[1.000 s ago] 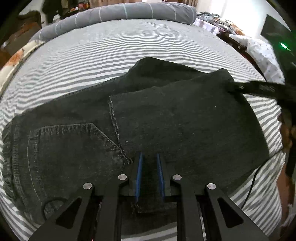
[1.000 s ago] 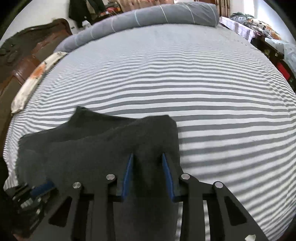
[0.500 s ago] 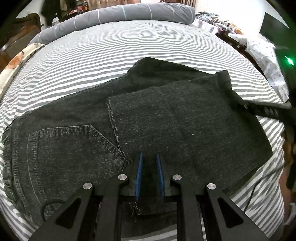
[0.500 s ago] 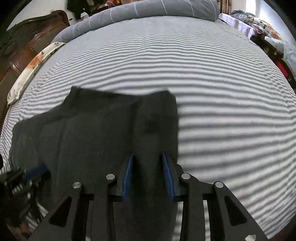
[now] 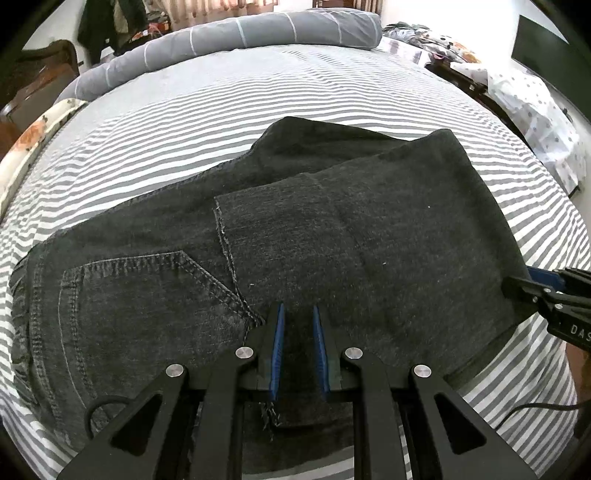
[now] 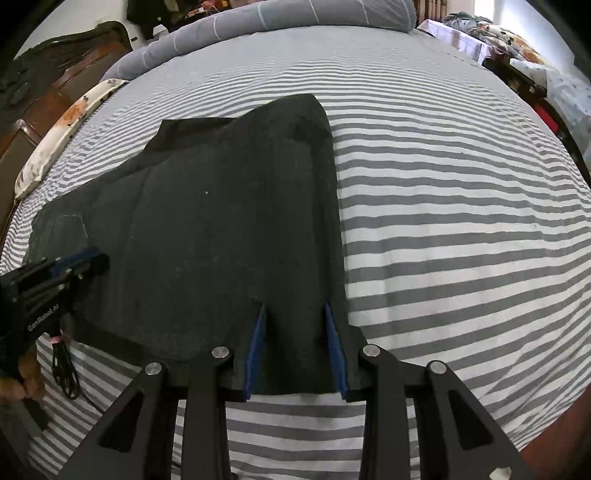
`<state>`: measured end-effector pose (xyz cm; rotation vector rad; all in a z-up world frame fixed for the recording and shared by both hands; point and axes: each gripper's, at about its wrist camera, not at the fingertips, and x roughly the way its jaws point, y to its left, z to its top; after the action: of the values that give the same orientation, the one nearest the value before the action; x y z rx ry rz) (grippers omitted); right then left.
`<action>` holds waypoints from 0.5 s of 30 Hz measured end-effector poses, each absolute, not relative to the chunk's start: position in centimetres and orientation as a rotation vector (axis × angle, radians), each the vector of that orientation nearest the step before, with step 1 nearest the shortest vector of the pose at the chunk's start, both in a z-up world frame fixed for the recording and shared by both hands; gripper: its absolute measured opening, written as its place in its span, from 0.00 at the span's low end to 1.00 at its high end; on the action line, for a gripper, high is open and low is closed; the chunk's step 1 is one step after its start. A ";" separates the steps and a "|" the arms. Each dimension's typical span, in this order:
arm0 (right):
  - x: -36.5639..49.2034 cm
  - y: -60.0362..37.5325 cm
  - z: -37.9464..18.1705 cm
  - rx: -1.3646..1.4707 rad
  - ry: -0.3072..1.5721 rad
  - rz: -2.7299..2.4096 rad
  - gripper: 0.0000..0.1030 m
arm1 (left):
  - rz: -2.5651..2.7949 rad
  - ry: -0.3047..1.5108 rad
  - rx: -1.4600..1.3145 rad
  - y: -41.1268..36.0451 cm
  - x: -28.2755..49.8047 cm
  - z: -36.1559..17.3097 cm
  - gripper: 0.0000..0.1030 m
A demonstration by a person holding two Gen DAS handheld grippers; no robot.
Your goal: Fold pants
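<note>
With the pants (image 5: 332, 240) lying half folded on the bed (image 5: 258, 92), both the left tongs (image 5: 298, 347) and the right tongs (image 6: 295, 343) were closed on denim at the near edge, so I judged it best to pull the fold evenly.

Left gripper (image 5: 297, 317) low at frame centre, jaws narrow, pinching cloth; right gripper (image 6: 294, 314) low centre, jaws wider, clamping cloth.

Striped bed (image 6: 443, 221) open beyond pants (image 6: 221, 221); bolster (image 5: 258, 33) blocks far edge.
</note>
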<state>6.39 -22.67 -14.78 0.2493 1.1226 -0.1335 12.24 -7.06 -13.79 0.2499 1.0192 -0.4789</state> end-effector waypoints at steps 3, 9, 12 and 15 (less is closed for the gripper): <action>7.0 -22.8 -15.0 0.243 1.134 -0.140 0.30 | -0.484 1.016 0.248 -6.9 12.2 -13.7 0.17; 7.1 -22.8 -14.0 0.269 1.130 -0.142 0.35 | -0.499 1.025 0.210 -6.0 12.0 -13.3 0.17; 6.3 -23.6 -12.7 0.337 1.097 -0.146 0.36 | -0.506 1.022 0.192 -5.3 11.9 -13.0 0.17; 5.2 -23.6 -11.9 0.348 1.074 -0.146 0.37 | -0.505 1.027 0.176 -4.7 11.9 -12.8 0.17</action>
<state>5.24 -23.63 -11.87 0.3480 1.0739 -0.1459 11.89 -4.72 -12.85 0.1756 1.0266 -0.5052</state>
